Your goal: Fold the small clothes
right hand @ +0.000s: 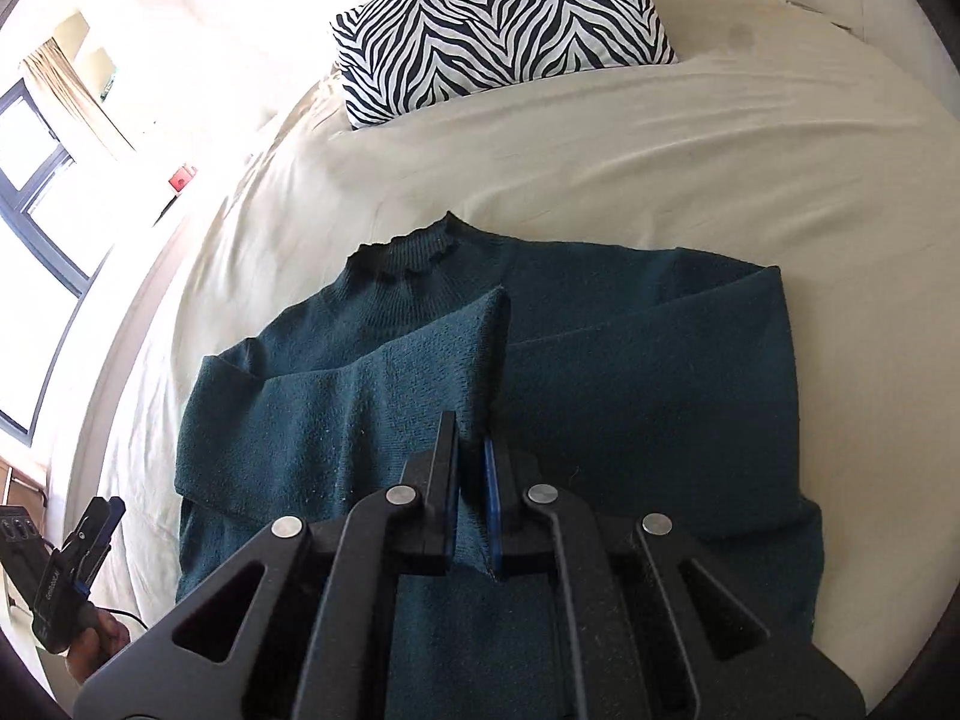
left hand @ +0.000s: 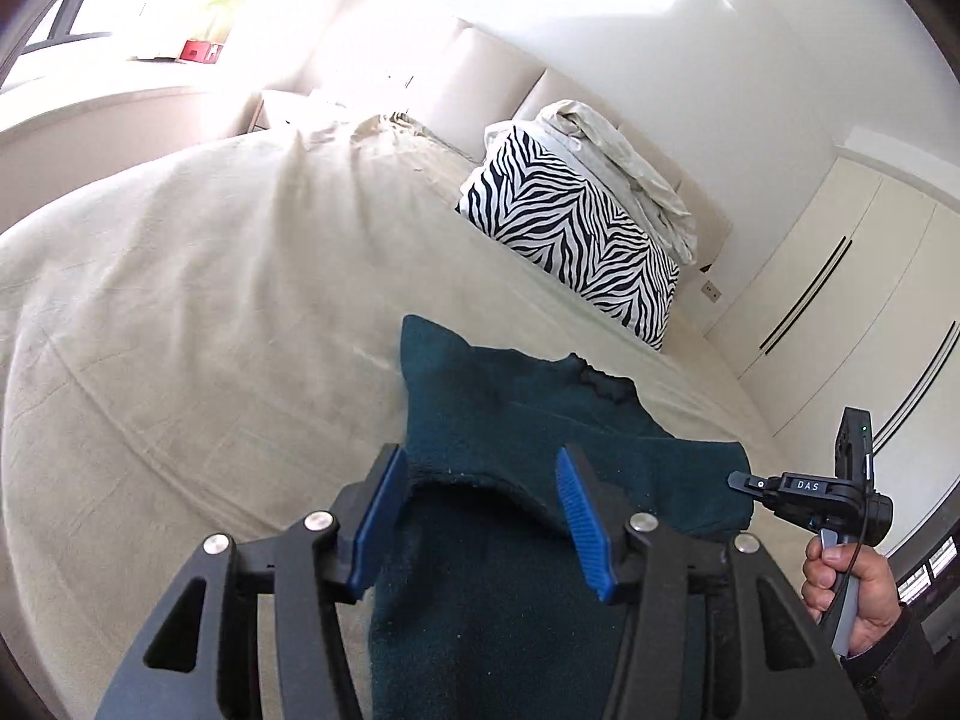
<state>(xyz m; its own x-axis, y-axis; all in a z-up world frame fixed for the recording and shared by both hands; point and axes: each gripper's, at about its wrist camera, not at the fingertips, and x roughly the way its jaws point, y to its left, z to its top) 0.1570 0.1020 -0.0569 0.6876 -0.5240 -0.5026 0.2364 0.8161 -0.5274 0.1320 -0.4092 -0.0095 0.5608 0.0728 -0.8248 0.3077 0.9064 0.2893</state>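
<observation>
- Teal sweater (right hand: 600, 372) flat on the bed (right hand: 540, 168), ruffled collar toward 12 o'clock in the right wrist view, both sleeves folded in across the chest.
- Hem and lower body cut off at 6 o'clock in both views, behind the tool bodies.
- Right tongs (right hand: 471, 480) clenched, blue pads all but together at 6 o'clock, with a thin strip of teal knit pinched between them; seemingly the edge of the sleeve that runs up toward 12, though the exact part is hard to make out.
- Left tongs (left hand: 483, 519) released, pads standing apart over the sweater edge at 6 o'clock in the left wrist view; knit below and between them, neither pad pressing on it.
- Right hand (left hand: 852, 594) on its tool's handle at 4 o'clock in the left wrist view, sleeve cut off by the lens rim.
- Left tool in the right wrist view only a small, blurred shape at 8 o'clock.
- Zebra pillow (right hand: 498, 30) at 12 o'clock, well apart from the sweater; crumpled pale bedding (left hand: 618, 162) heaped behind it, mostly cut off in the right wrist view.
- Window (right hand: 36, 180) at 9 o'clock washed out by glare, detail around it lost.
</observation>
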